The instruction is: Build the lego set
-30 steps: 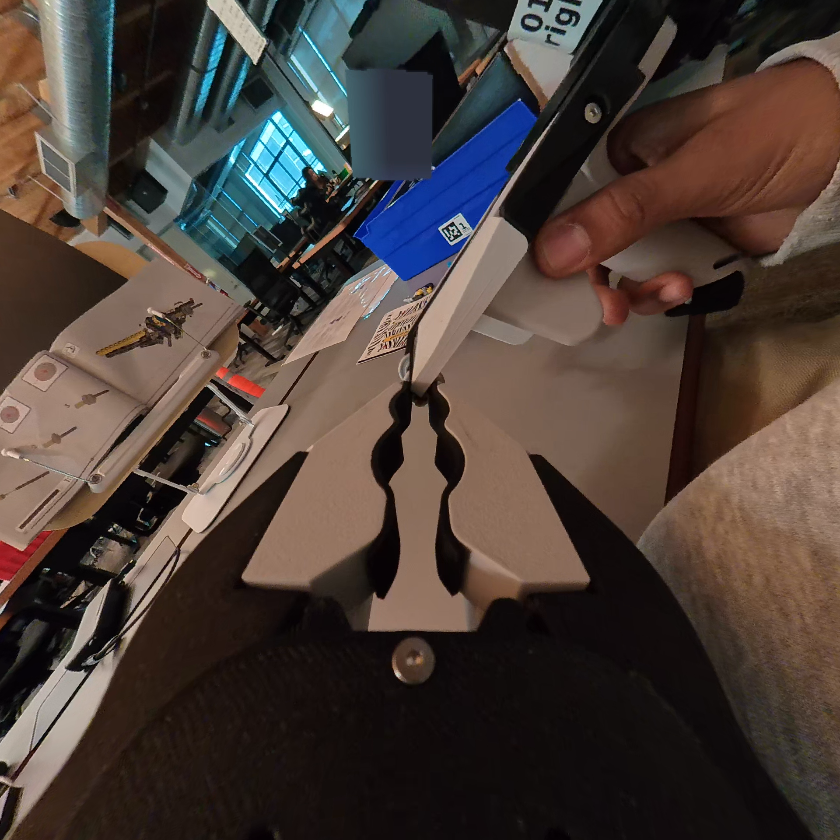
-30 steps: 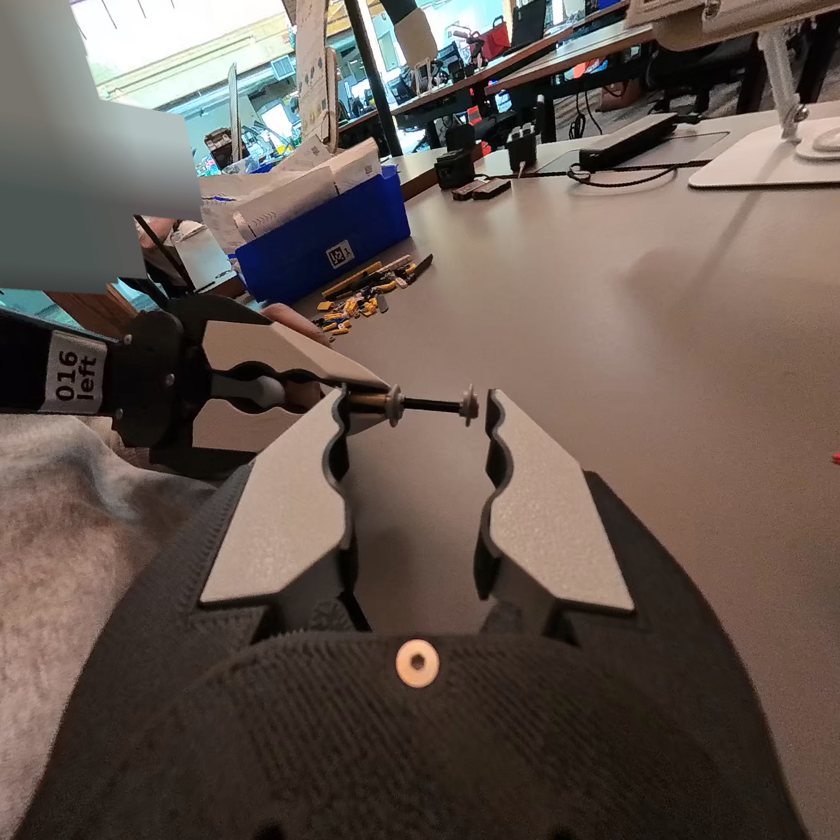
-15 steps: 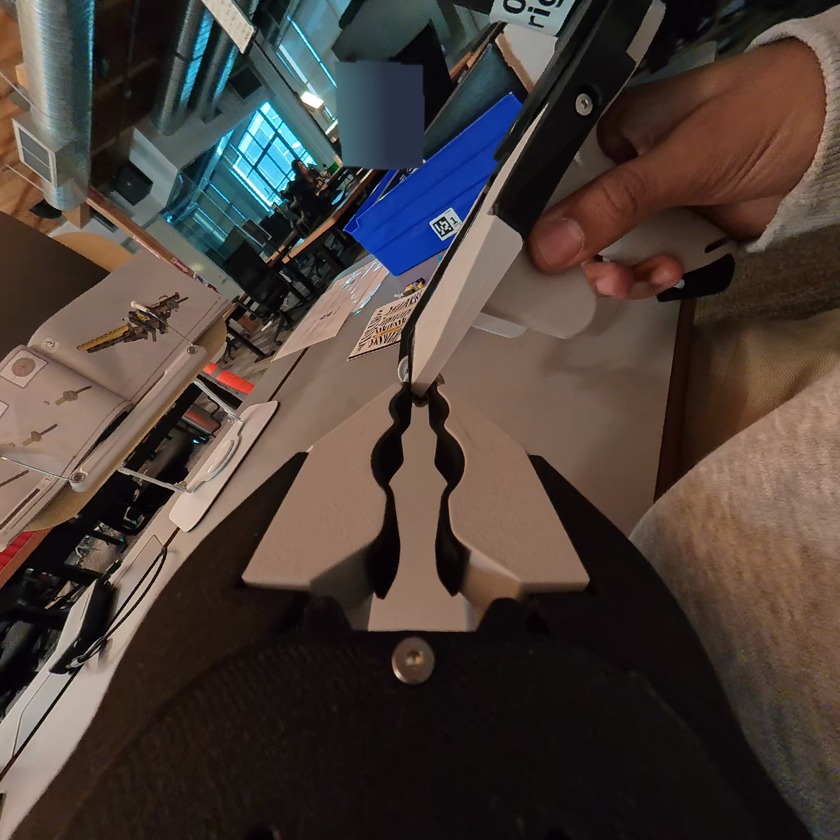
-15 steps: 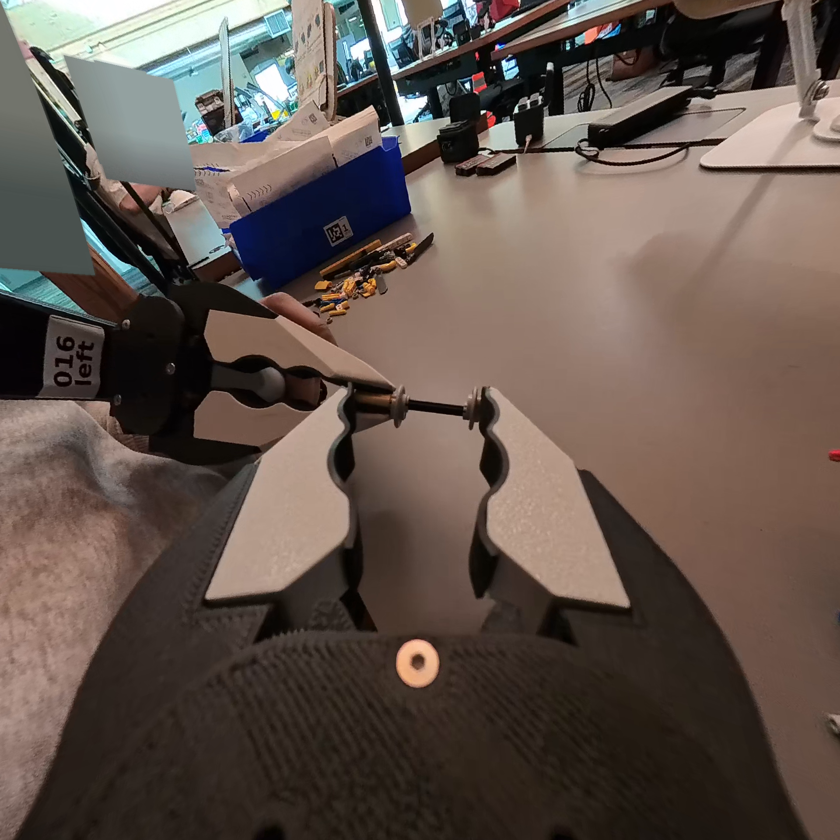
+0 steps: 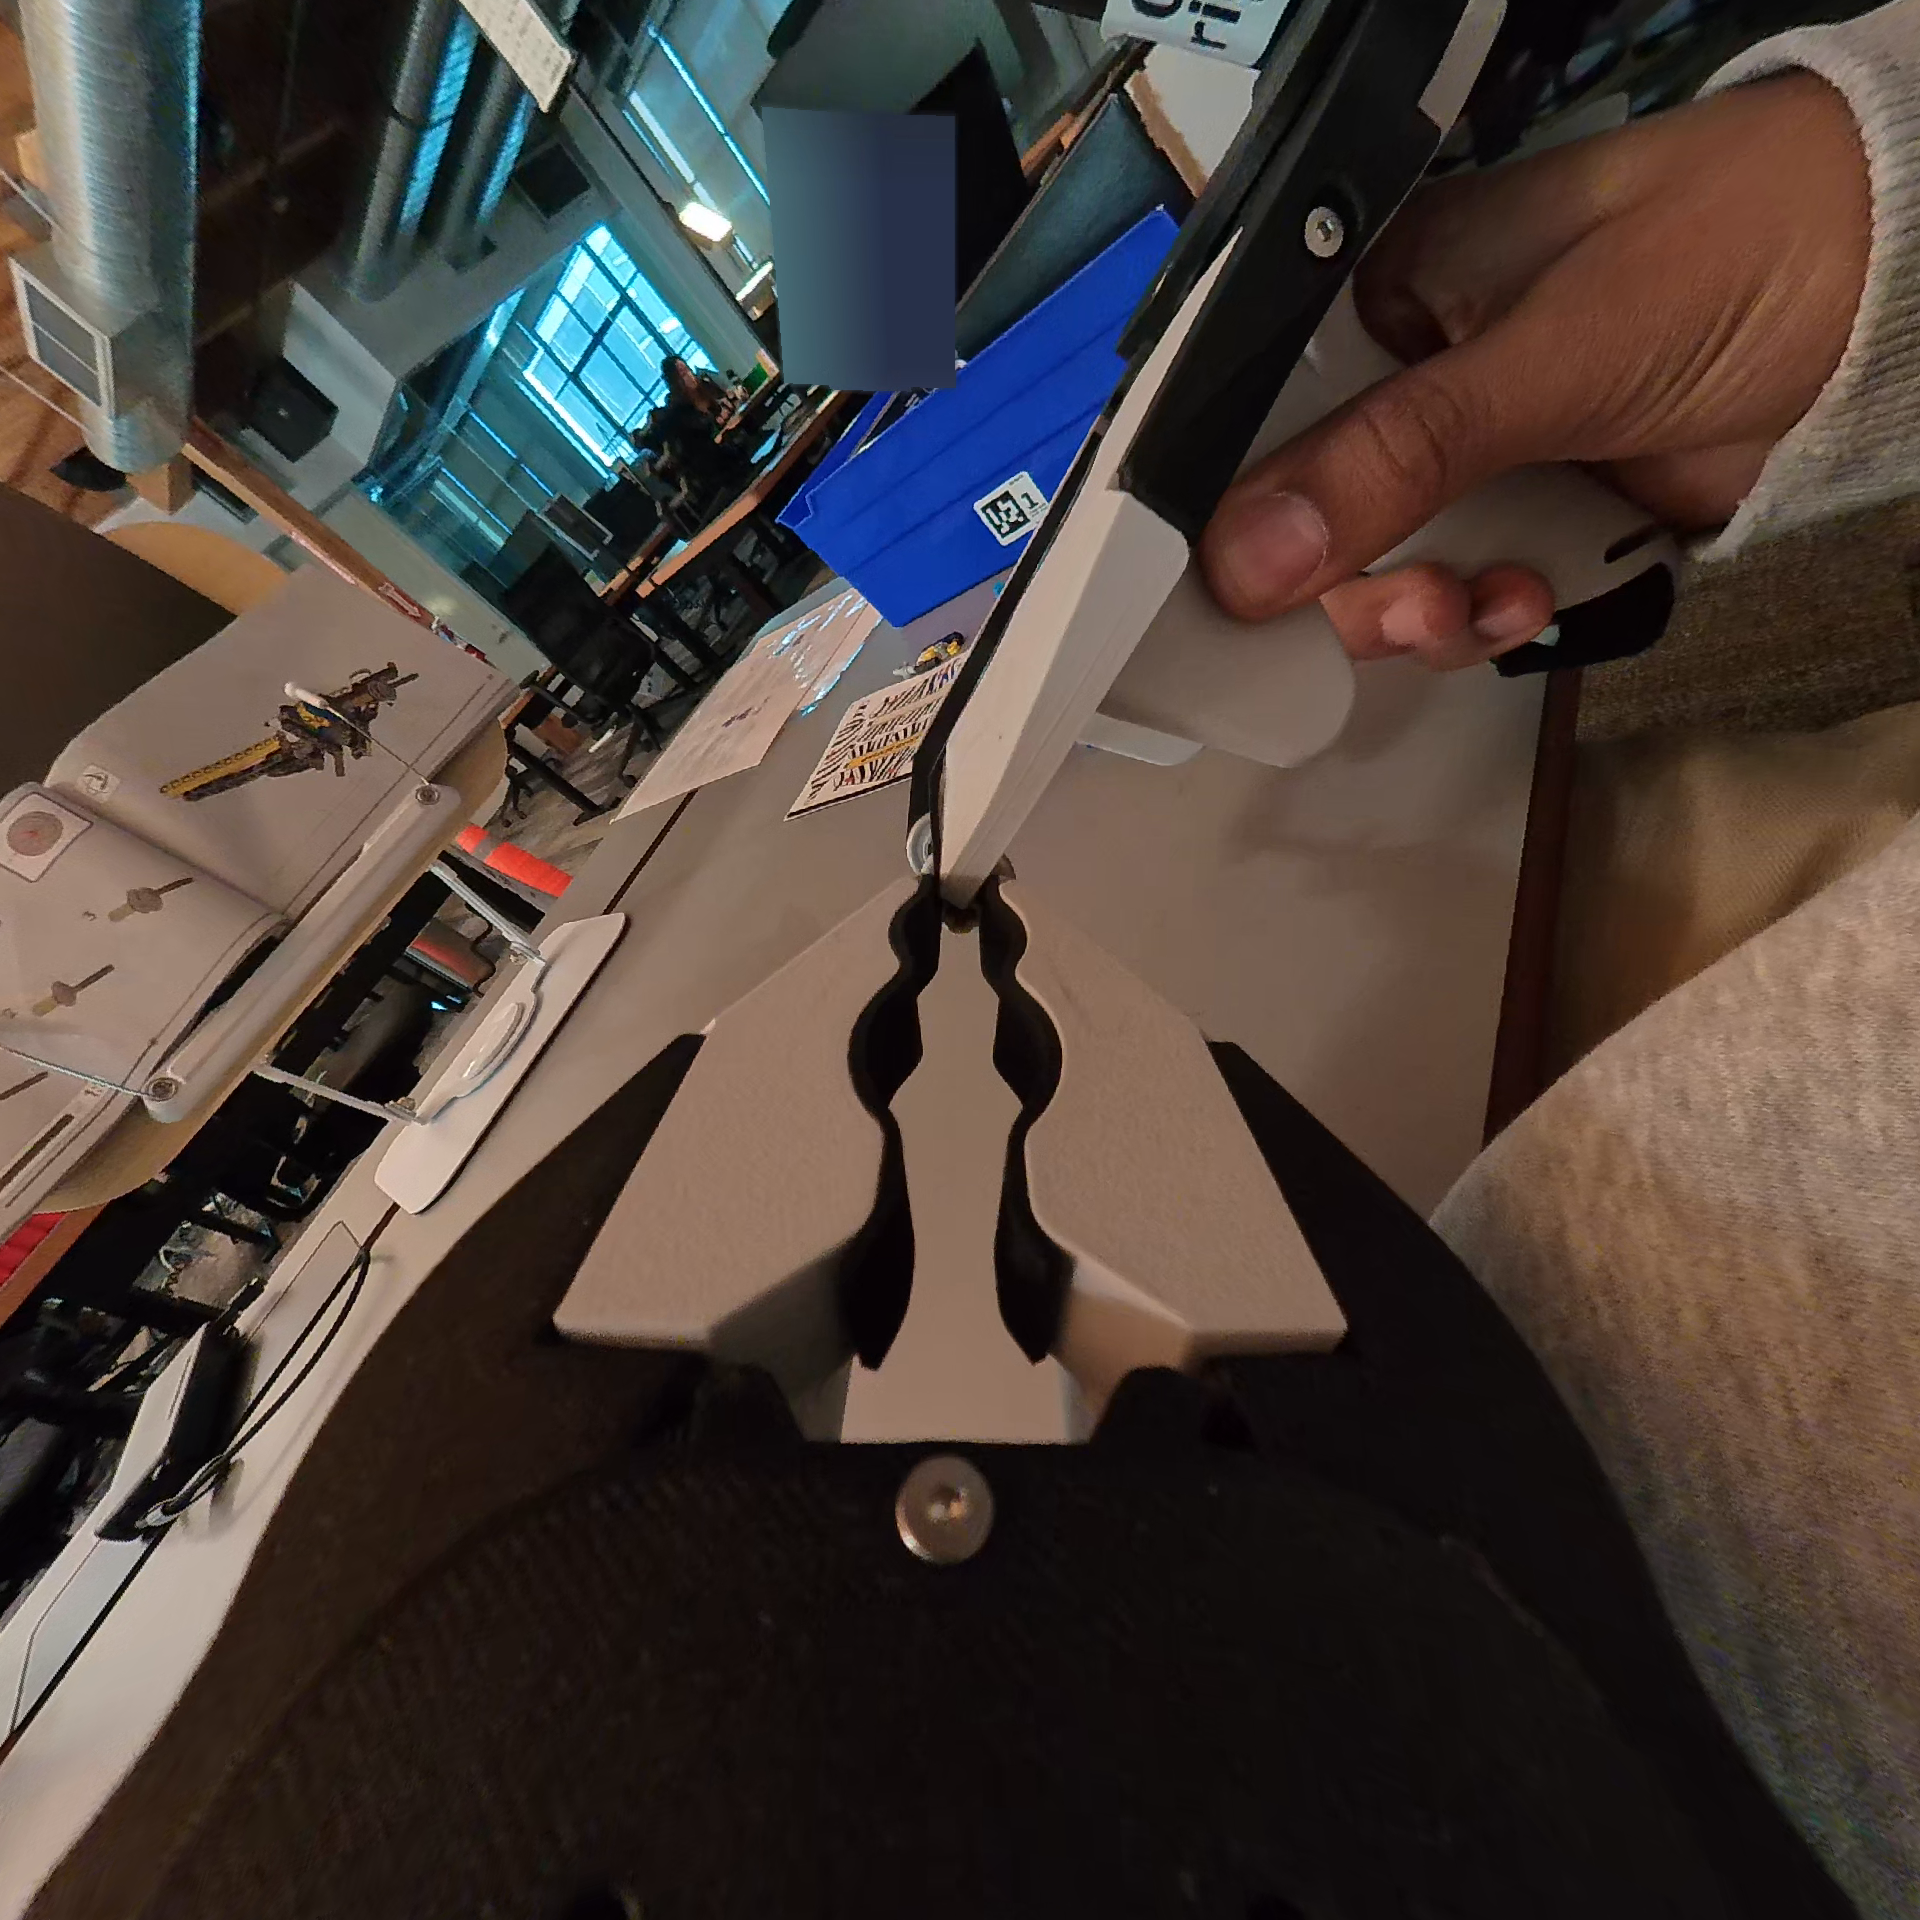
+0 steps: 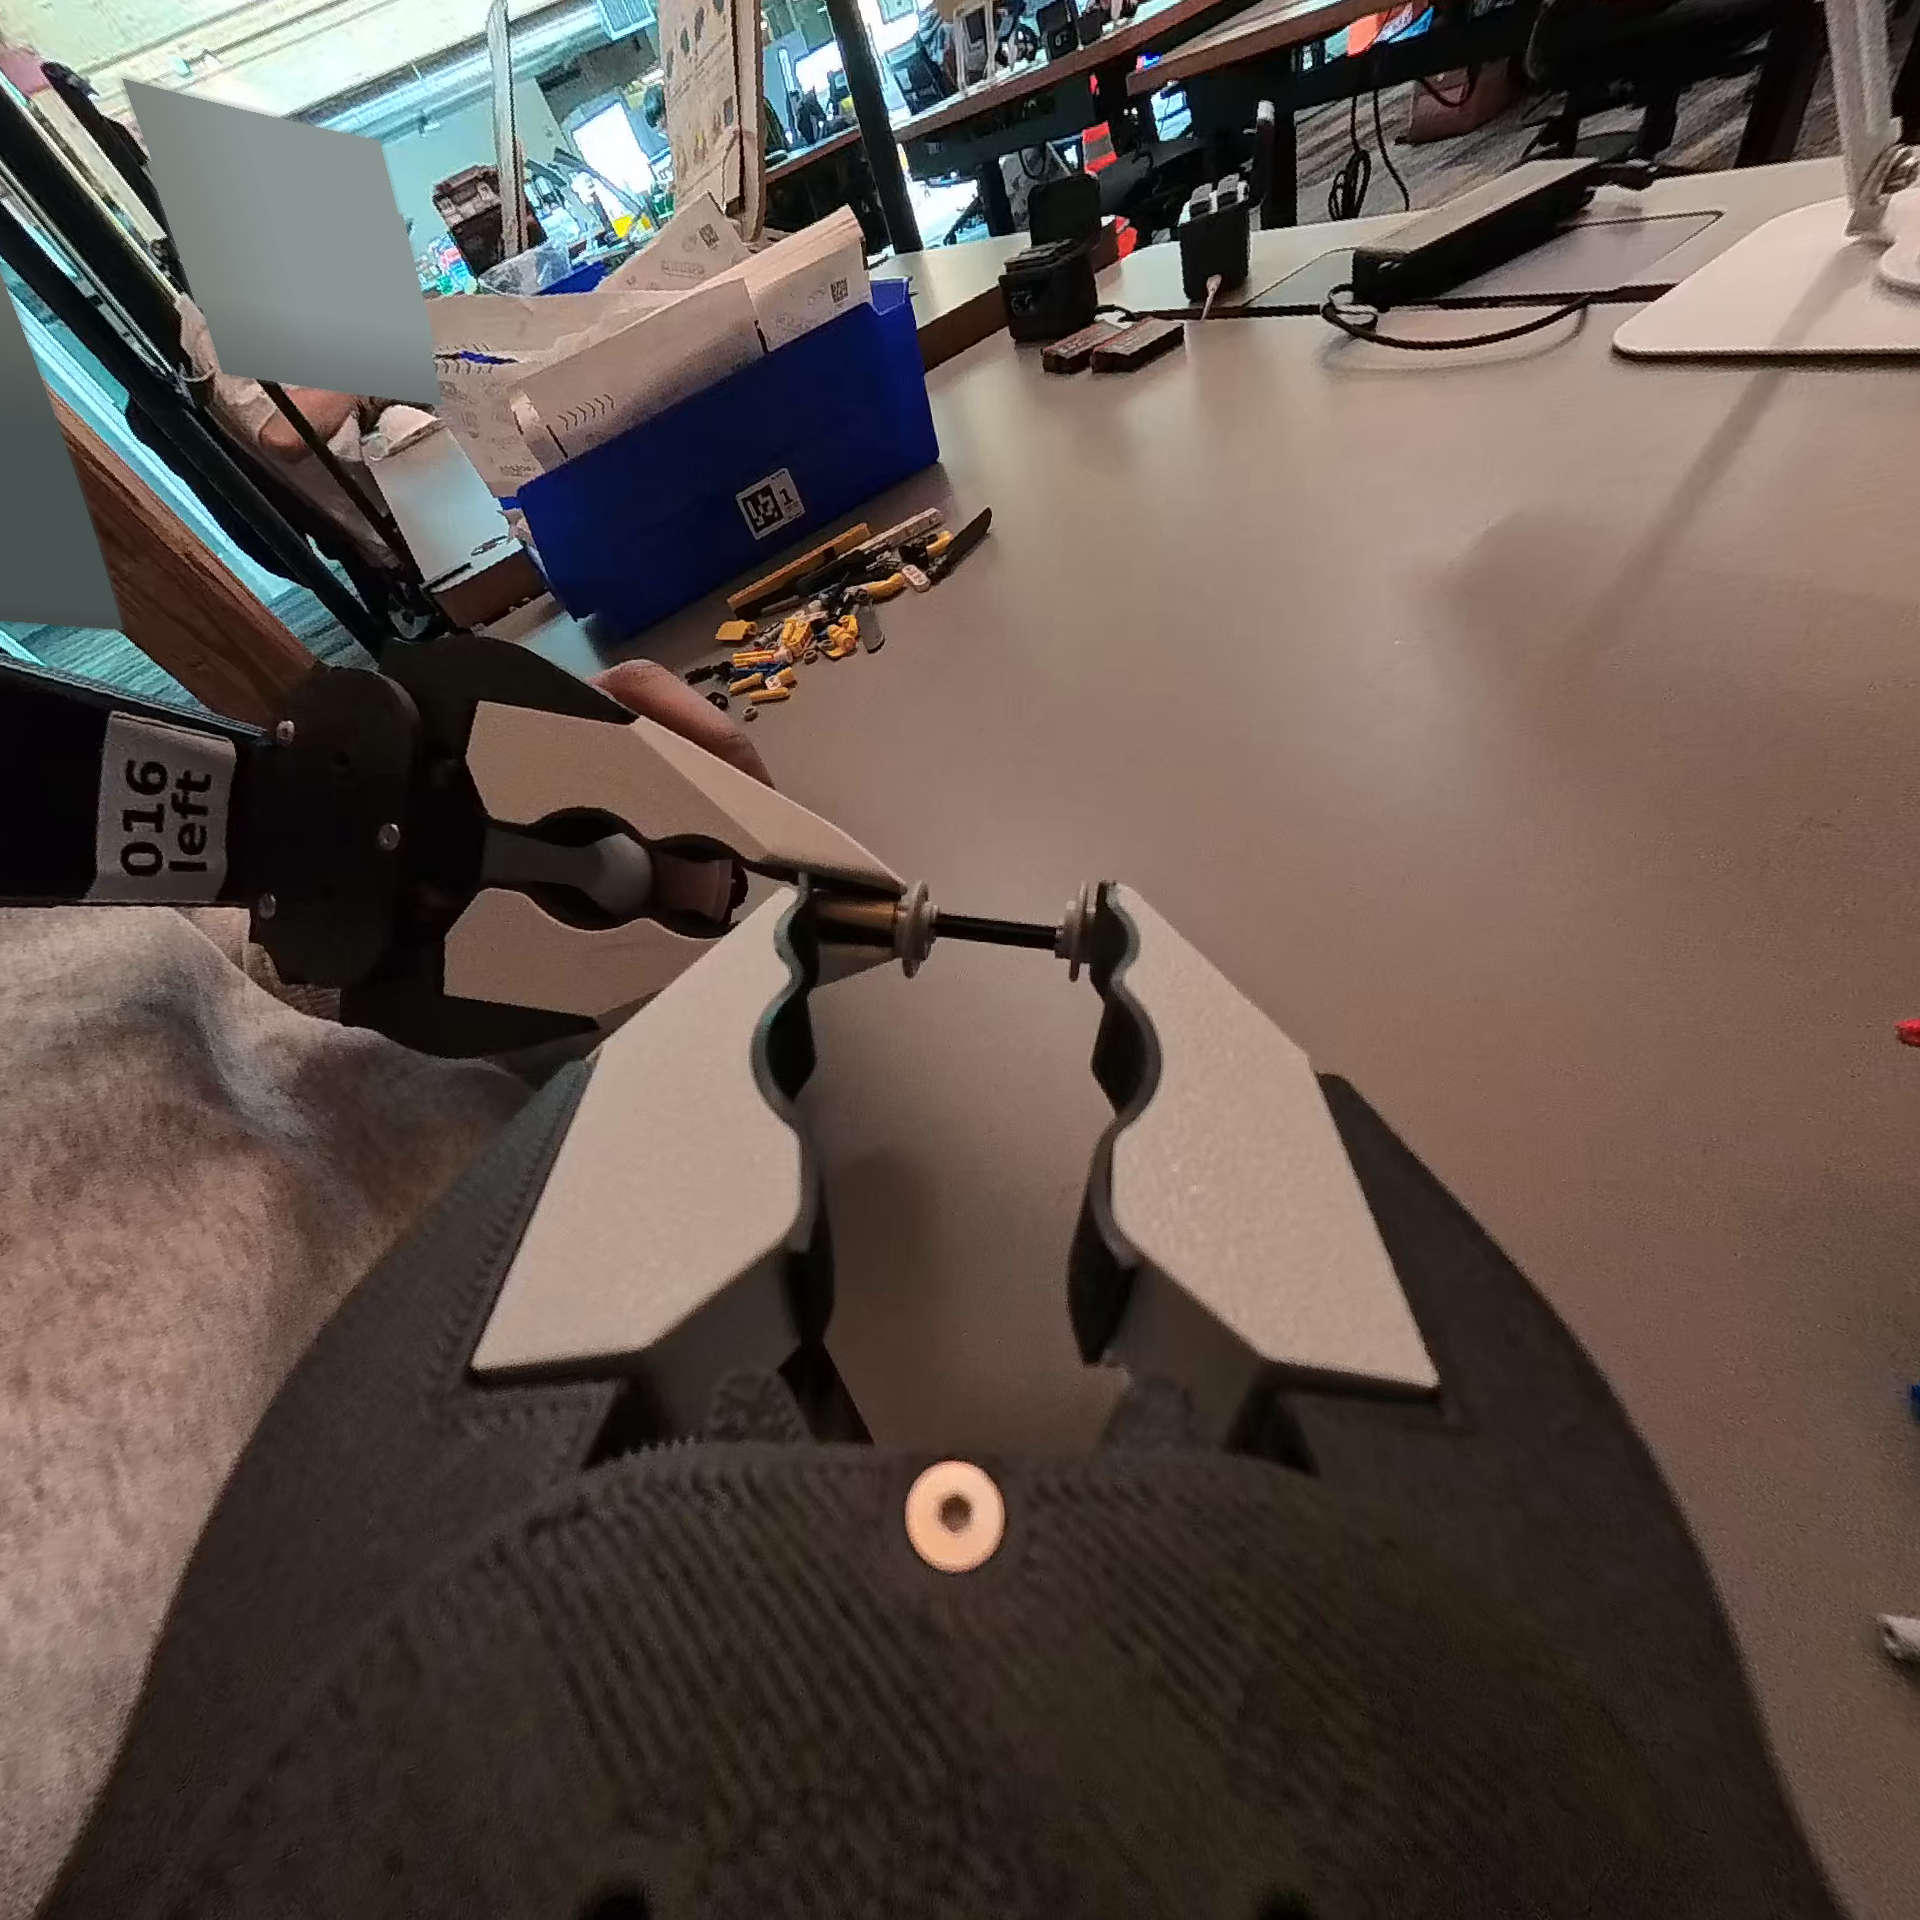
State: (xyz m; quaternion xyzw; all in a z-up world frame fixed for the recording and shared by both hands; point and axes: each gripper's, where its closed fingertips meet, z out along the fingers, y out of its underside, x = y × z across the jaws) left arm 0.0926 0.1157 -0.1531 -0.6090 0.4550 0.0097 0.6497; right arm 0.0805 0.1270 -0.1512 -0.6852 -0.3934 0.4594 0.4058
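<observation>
A black Lego axle (image 6: 997, 928) carries a grey bush (image 6: 914, 928) near its left end, a second grey bush at its right end, and a tan sleeve (image 6: 847, 920). My left gripper (image 5: 956, 904) is shut on the sleeve end; in the right wrist view it (image 6: 862, 883) reaches in from the left. My right gripper (image 6: 951, 914) spans the axle lengthwise, its right fingertip (image 6: 1127, 925) against the right bush and its left finger over the sleeve. In the left wrist view the right gripper (image 5: 956, 831) comes down from above, held by a hand (image 5: 1558, 364), and one bush (image 5: 920, 847) shows.
A blue bin (image 6: 748, 488) with papers stands at the far left of the grey table (image 6: 1351, 727). Loose Lego pieces (image 6: 821, 613) lie in front of it. An instruction booklet on a stand (image 5: 208, 831) is on the left. Black devices, a cable (image 6: 1455, 312) and a white stand base (image 6: 1766, 301) are at the back. My left and right fingertips are right by each other.
My right gripper's fingers have closed in until the right fingertip touches the right bush, which was apart from it a second ago. The left gripper keeps its hold.
</observation>
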